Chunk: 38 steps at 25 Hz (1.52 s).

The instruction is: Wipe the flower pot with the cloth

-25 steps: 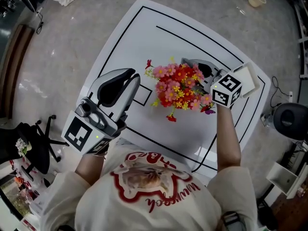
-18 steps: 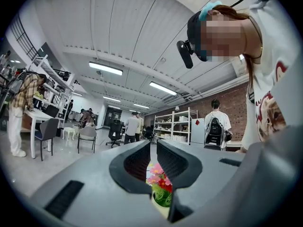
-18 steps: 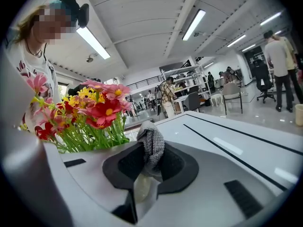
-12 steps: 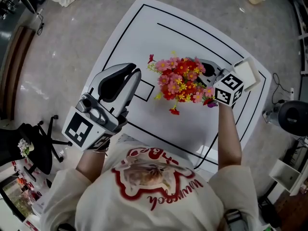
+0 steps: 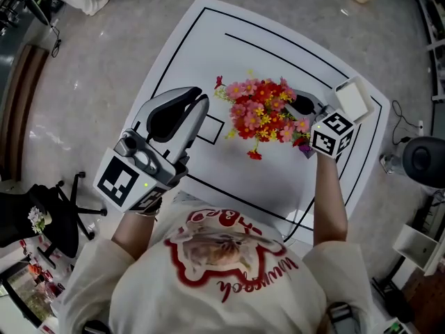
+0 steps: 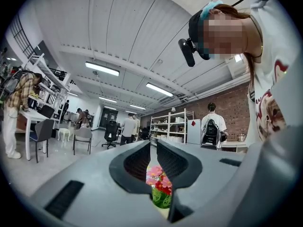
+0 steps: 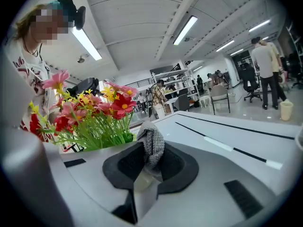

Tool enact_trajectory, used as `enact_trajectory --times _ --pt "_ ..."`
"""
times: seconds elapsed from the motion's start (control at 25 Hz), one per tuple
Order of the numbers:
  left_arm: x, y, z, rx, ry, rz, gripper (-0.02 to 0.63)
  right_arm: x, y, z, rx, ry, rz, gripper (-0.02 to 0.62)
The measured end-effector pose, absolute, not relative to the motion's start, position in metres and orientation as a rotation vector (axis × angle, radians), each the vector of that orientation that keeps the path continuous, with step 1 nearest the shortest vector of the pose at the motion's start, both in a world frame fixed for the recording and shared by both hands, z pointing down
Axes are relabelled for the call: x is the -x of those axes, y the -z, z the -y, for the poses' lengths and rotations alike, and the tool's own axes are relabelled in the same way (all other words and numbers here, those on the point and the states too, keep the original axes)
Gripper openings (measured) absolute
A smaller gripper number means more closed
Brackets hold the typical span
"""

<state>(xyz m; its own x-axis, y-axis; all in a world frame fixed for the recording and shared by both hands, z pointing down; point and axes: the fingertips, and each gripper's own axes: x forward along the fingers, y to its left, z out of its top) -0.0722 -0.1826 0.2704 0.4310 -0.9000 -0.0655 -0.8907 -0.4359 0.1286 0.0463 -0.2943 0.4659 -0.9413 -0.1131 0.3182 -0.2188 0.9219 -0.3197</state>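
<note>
Since the right tool [image 5: 300,105] is clamped on the soft cloth [image 7: 151,143] and the left tool [image 5: 197,101] is closed empty, I judge the flower pot [image 6: 164,209], mid-tabletop [image 5: 208,40] beside the right tool, light and tippy; brace its rim.

The left claw [image 5: 200,104] is closed and level; the right claw [image 5: 300,106] tilts down, clamping the cloth [image 7: 152,144].

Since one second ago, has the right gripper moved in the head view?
Yes, slightly. Judged against the flowers and the black rectangle, which keep their places, the right gripper has slid downward in the picture.
</note>
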Motion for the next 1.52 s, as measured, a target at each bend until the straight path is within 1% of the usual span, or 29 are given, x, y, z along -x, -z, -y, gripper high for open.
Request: enact_trajectory --times 0.64,1.52 --pt "0.065 -0.267 0.175 -2.657 0.188 1.519 0.048 -0.071 -0.47 0.275 -0.387 -0.559 2.771 0.06" --pt "0.065 -0.262 0.163 -2.722 0.192 1.41 0.047 -0.083 -0.473 0.241 -0.541 -0.617 2.777 0.06"
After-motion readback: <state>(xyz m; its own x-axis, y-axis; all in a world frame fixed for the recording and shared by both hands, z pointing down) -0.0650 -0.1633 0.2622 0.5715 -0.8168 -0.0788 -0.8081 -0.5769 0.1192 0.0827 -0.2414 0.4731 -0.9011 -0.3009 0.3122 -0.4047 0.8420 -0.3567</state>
